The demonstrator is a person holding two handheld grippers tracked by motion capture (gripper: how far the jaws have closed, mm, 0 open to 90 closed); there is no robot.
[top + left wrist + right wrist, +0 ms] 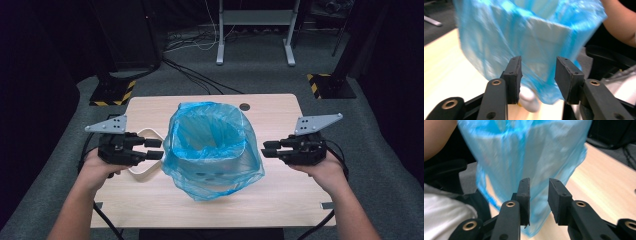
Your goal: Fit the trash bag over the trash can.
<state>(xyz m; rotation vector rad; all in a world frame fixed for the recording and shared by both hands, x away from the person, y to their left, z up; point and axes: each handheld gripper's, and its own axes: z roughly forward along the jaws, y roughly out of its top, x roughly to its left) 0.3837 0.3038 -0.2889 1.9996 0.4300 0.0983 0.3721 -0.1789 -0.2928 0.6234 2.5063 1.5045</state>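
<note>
Item 1, blue bag (pixel 212 150): thin translucent plastic, lining a pale bin (pixel 215 162) whose wall shows through it. It stands at the centre of the high view on the desk (pixel 280 200), mouth open and upward, the film draped down over the bin's sides and bunched loosely at the lower edge.

Item 2, your left gripper (pixel 154 149): at centre left of the high view, held level, its jaws pointing right toward the bag and just beside its left flank. In the left gripper view (pixel 537 75) the jaws stand partly open, a clear gap between the pads, with the bag's film hanging beyond them. Nothing is pinched.

Item 3, your right gripper (pixel 270 148): at centre right of the high view, held level, its jaws pointing left and just short of the bag's right flank. In the right gripper view (pixel 539 195) the jaws stand apart by a narrower gap, the blue film behind it and no film clamped between the pads.

Item 4, pale strap loop (pixel 142 150): lying on the desk beneath and behind your left gripper, left of the bag.

Item 5, round dark hole (pixel 244 107): in the desk top, near its far edge, upper centre of the high view.
</note>
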